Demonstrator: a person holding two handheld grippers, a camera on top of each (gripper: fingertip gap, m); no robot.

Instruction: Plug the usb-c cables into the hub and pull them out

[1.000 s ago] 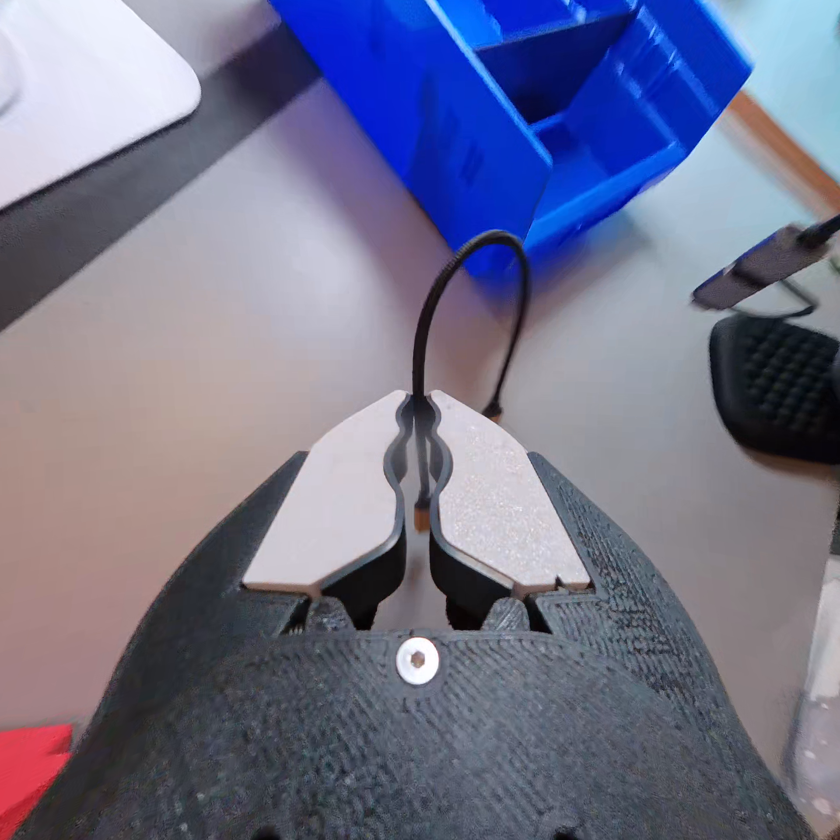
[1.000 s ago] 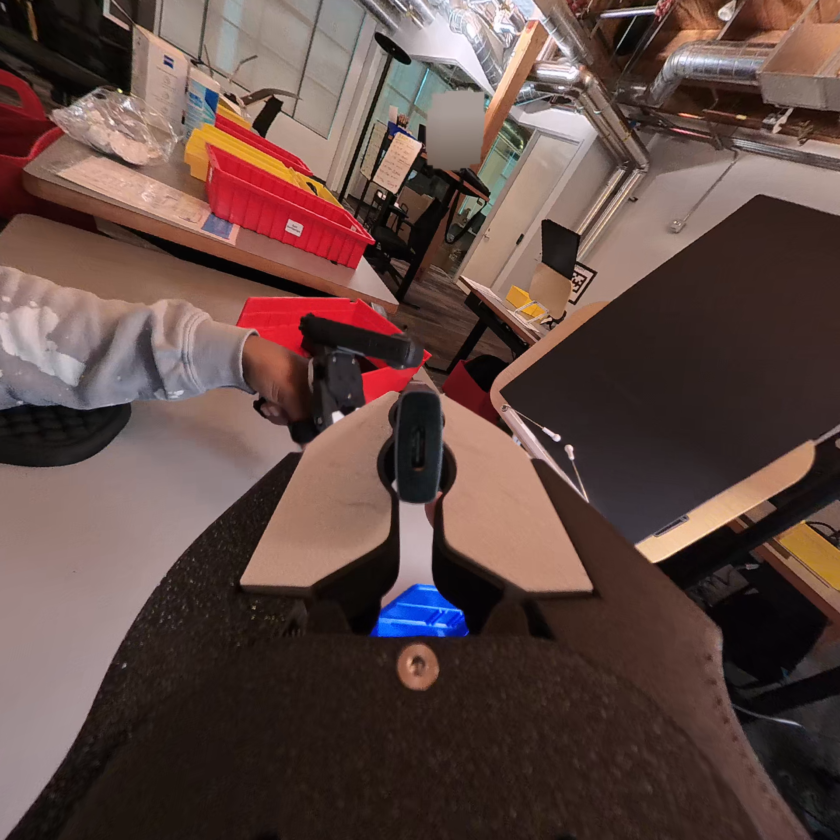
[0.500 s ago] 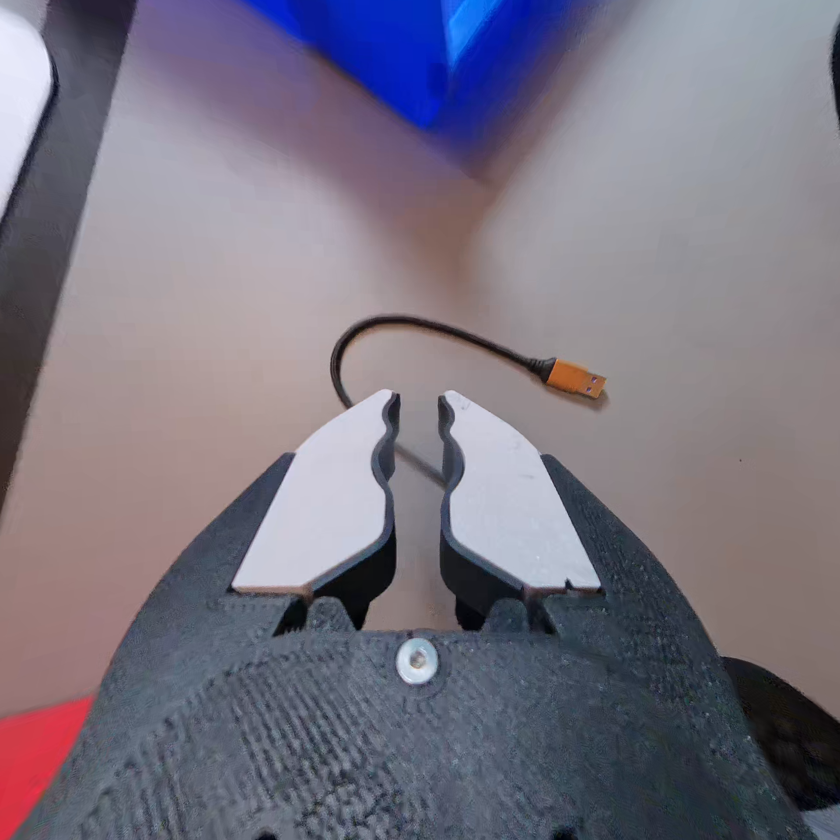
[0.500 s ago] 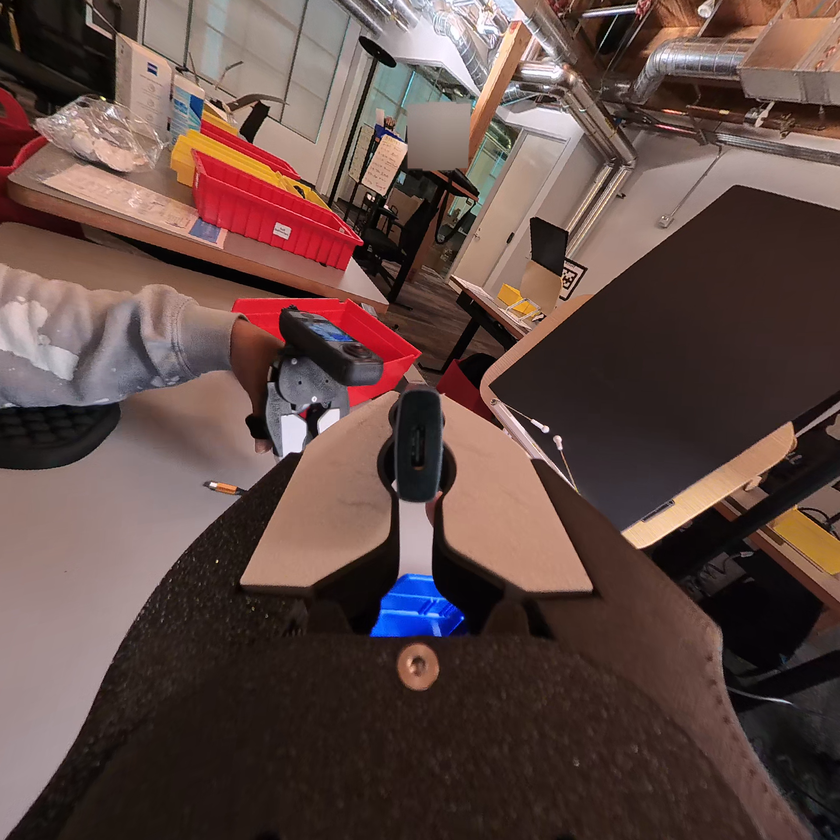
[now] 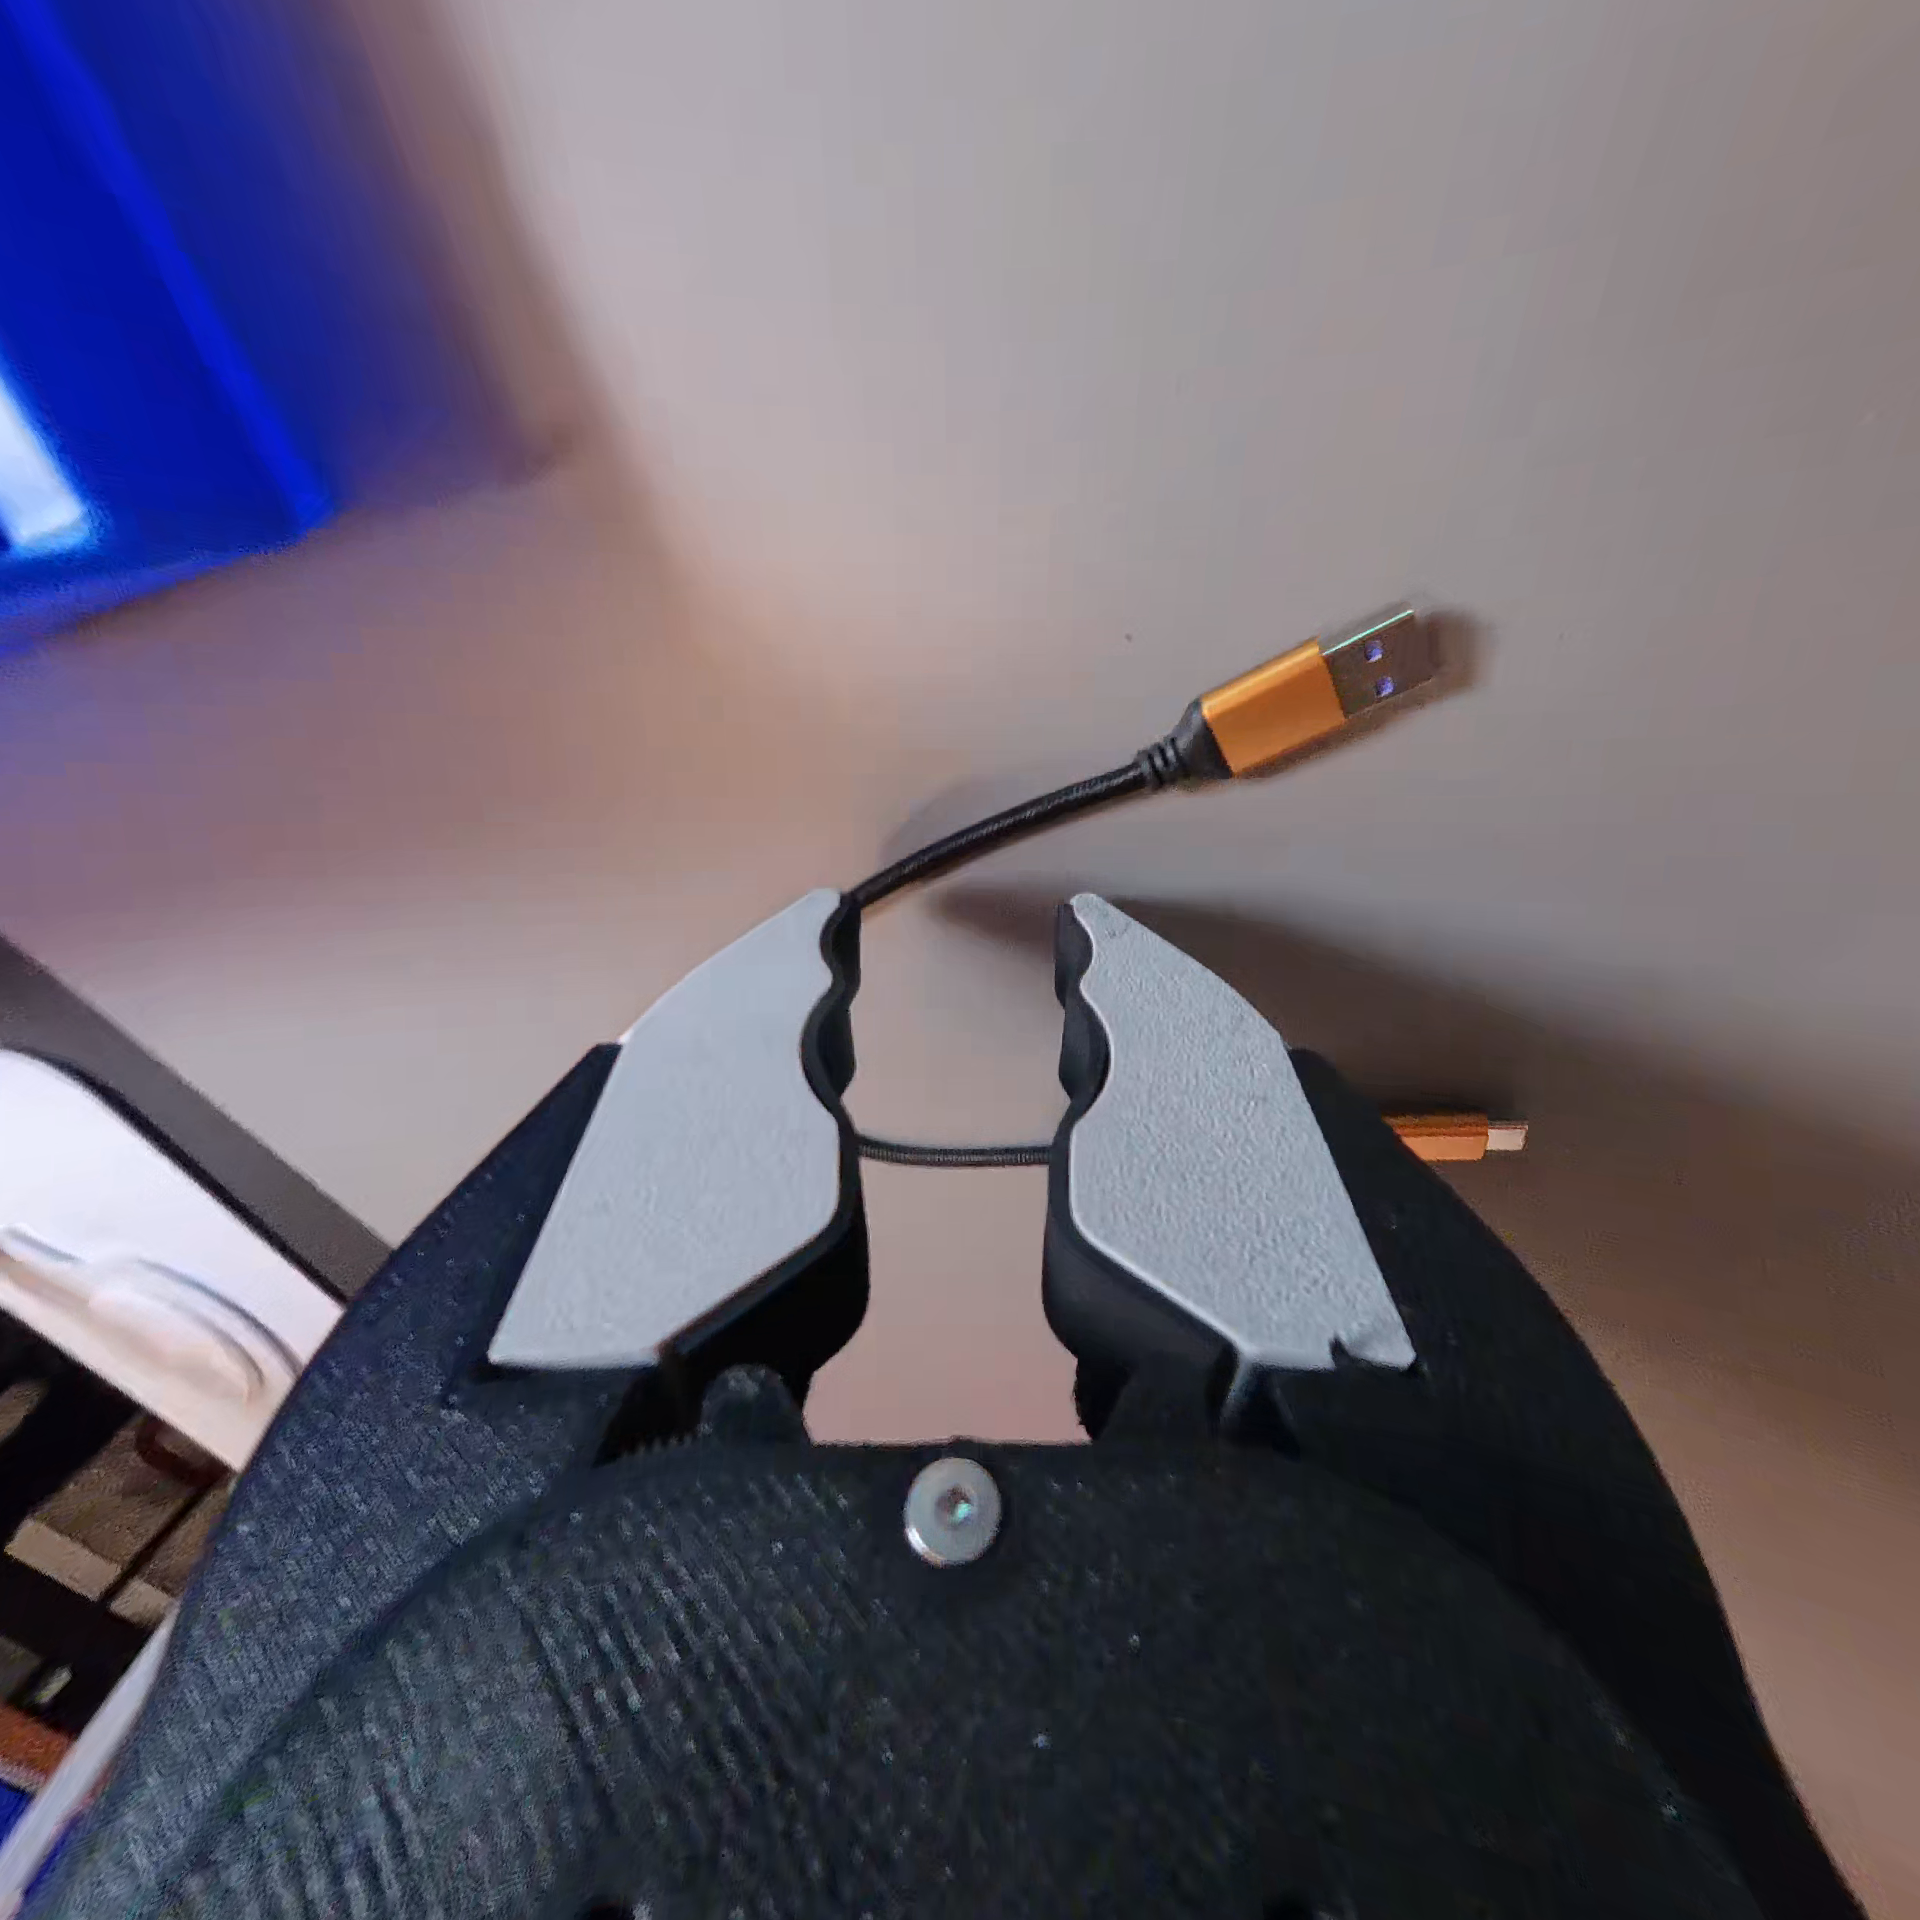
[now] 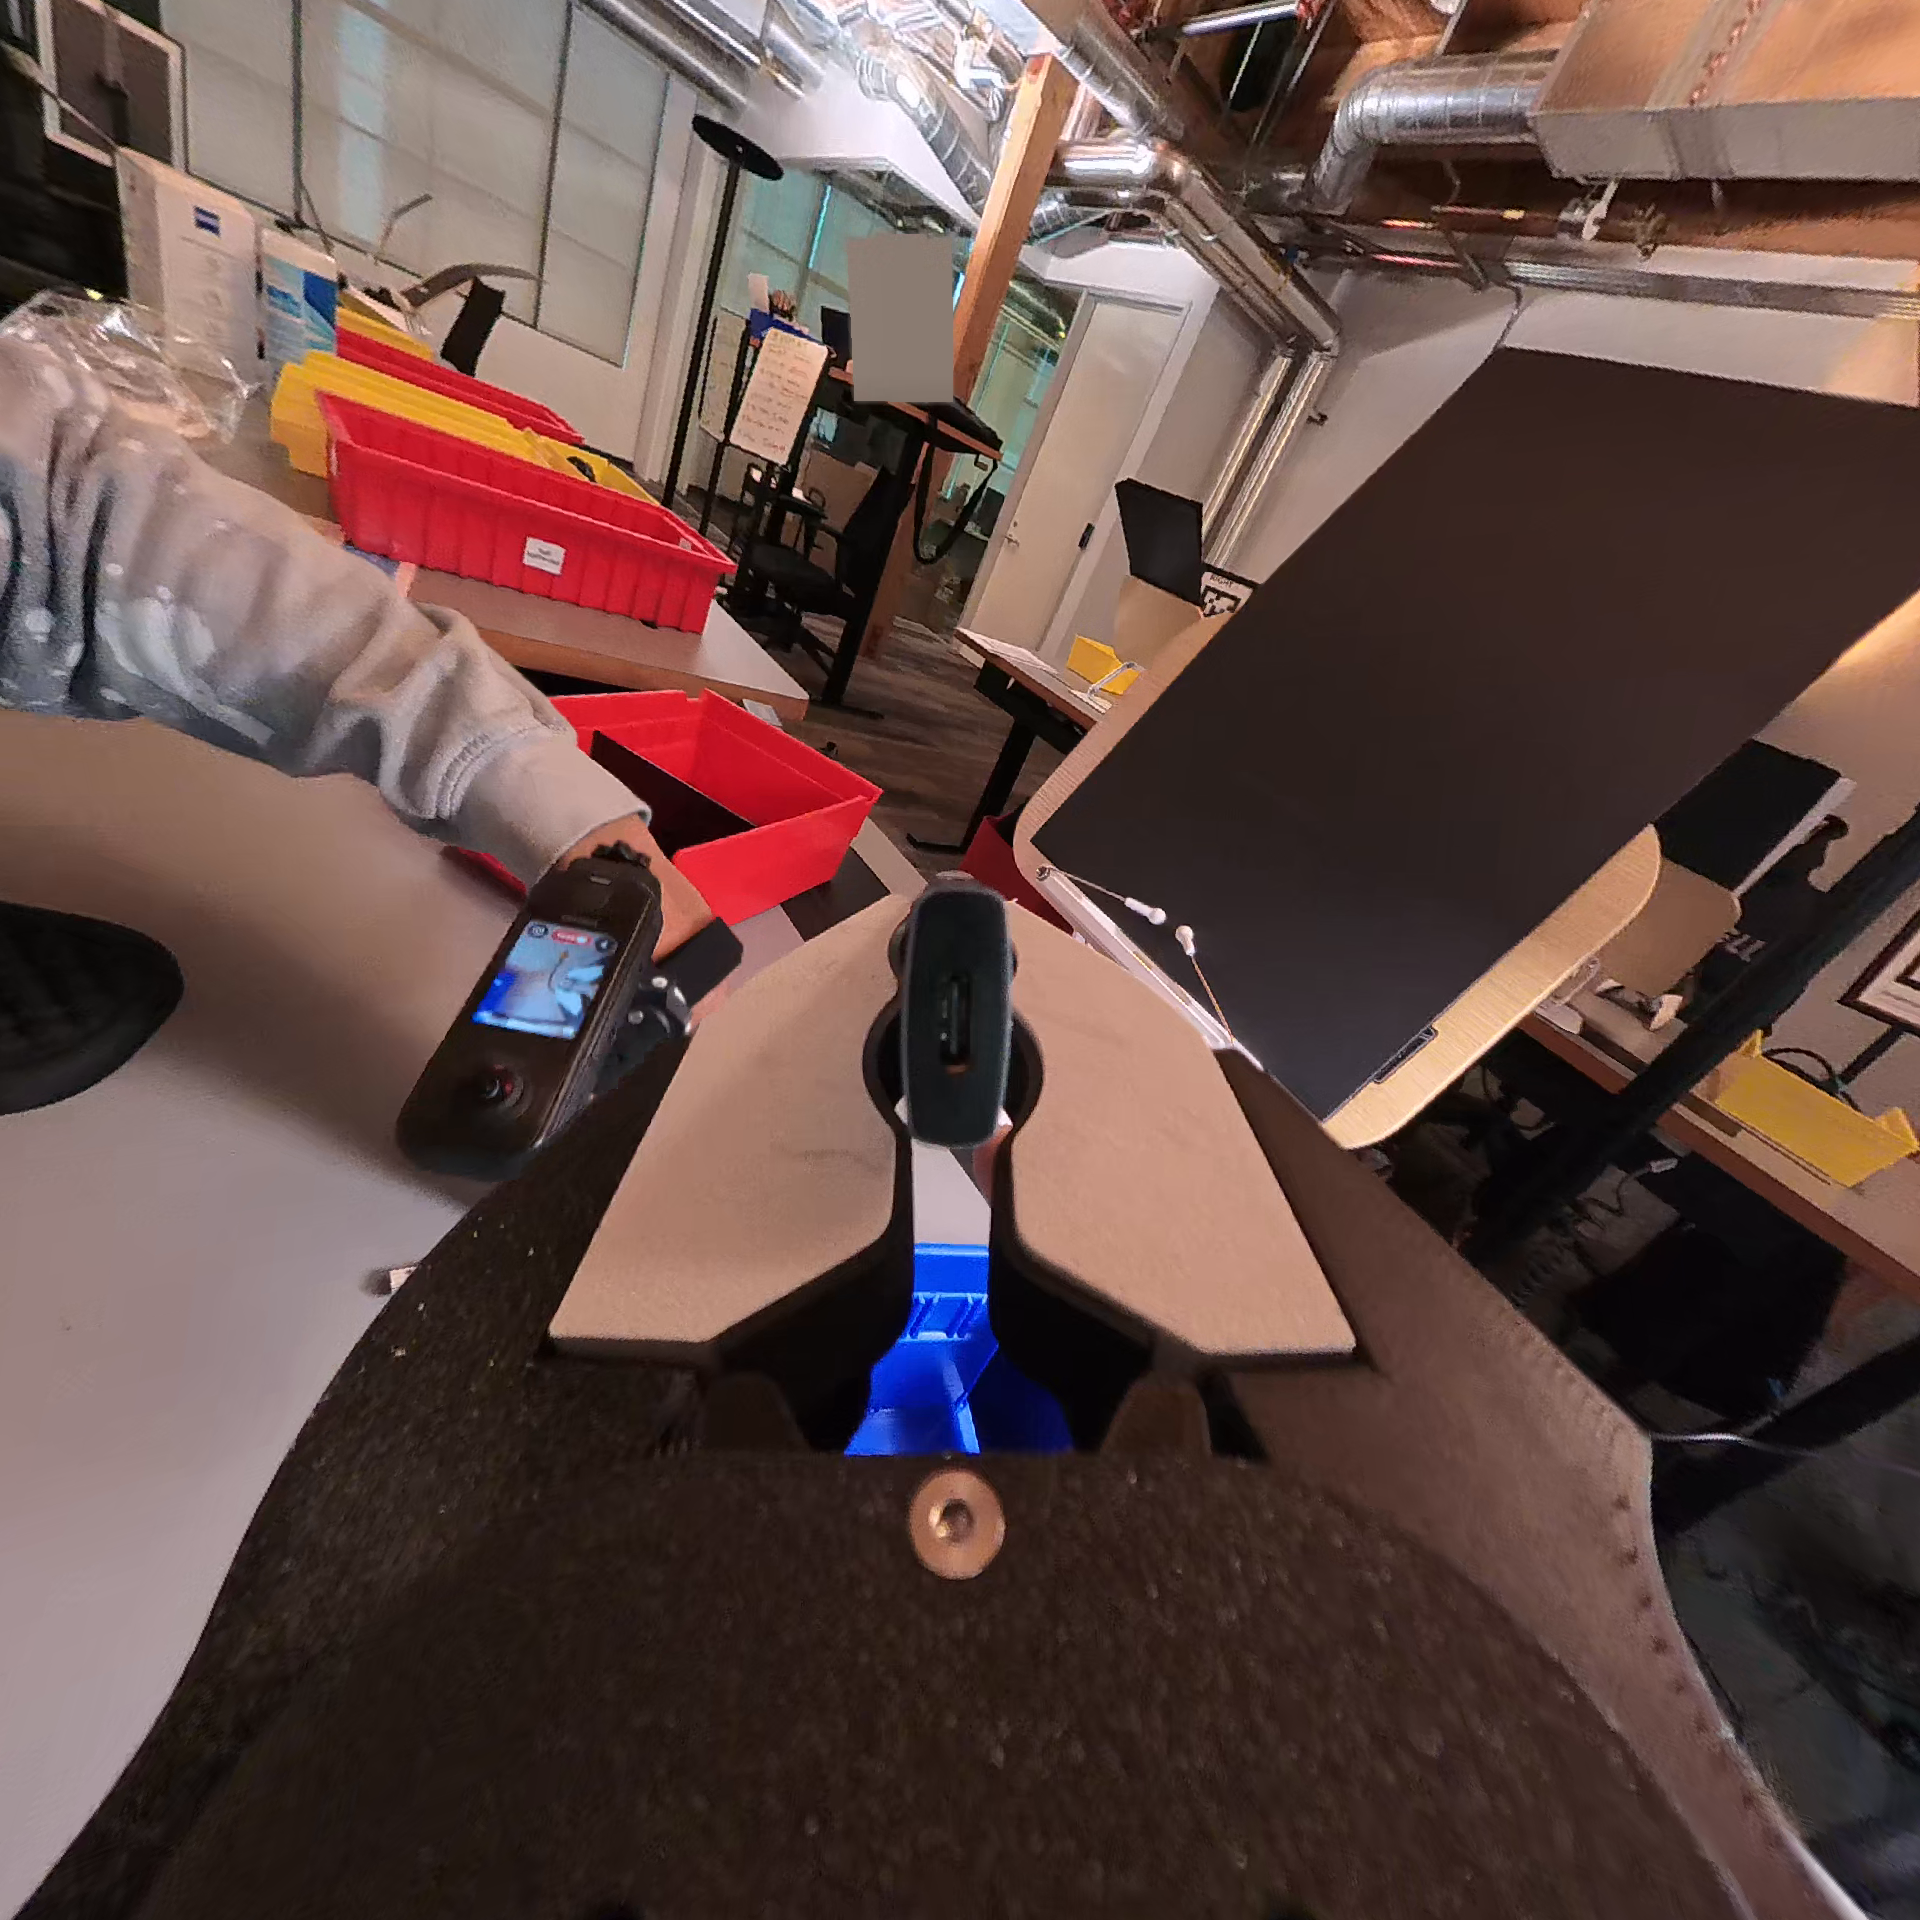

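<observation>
A short black braided cable [image 5: 997, 847] lies on the grey table [image 5: 1143, 312]. Its large orange plug [image 5: 1283, 707] points right; its small orange plug [image 5: 1455, 1138] shows past my right finger. My left gripper [image 5: 956, 914] is open just above the cable, which crosses under the gap between the fingers. My right gripper [image 6: 951, 920] is shut on a dark grey hub [image 6: 954, 1029], held upright with one port facing the camera. The left gripper's camera unit [image 6: 540, 1029] and a grey sleeve [image 6: 260, 644] show in the right wrist view.
A blue bin [image 5: 156, 312] is at the upper left, blurred, and shows below the right fingers [image 6: 935, 1382]. A white object [image 5: 104, 1195] lies left. A red bin [image 6: 748, 800], a black mesh pad [image 6: 62, 1018] and a tilted dark panel [image 6: 1507, 727] stand around. Tip to tip, the grippers are about 30 cm apart.
My left gripper let go of the cable, opened wider, and swung over it; the cable now lies on the table. My right gripper still holds the hub, and the left hand has come closer to it.
</observation>
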